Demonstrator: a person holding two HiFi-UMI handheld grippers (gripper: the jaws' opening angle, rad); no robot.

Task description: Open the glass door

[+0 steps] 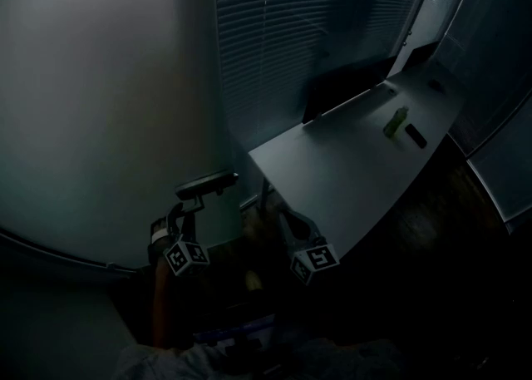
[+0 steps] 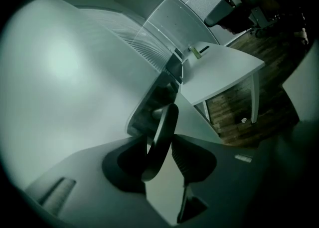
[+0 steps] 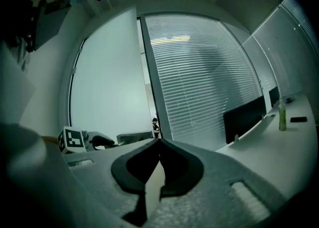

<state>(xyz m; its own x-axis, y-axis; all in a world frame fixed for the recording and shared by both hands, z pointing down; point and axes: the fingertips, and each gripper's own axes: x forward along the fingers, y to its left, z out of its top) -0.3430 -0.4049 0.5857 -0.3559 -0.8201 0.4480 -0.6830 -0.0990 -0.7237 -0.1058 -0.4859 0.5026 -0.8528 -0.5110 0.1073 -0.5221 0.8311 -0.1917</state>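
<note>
The frosted glass door (image 1: 100,104) is filling the left of my head view, its smooth pale pane standing just left of the slatted blinds (image 1: 316,29). My left tongs (image 2: 158,142) are pinching its dark, rounded lever handle (image 2: 167,122), low on the pane. My right tongs (image 3: 158,144) are pressed together and empty, hovering by the corner of the flat grey tabletop (image 1: 349,170), which is carrying a dark monitor (image 1: 345,87), a green bottle (image 1: 396,120) and a small black slab (image 1: 416,135).
</note>
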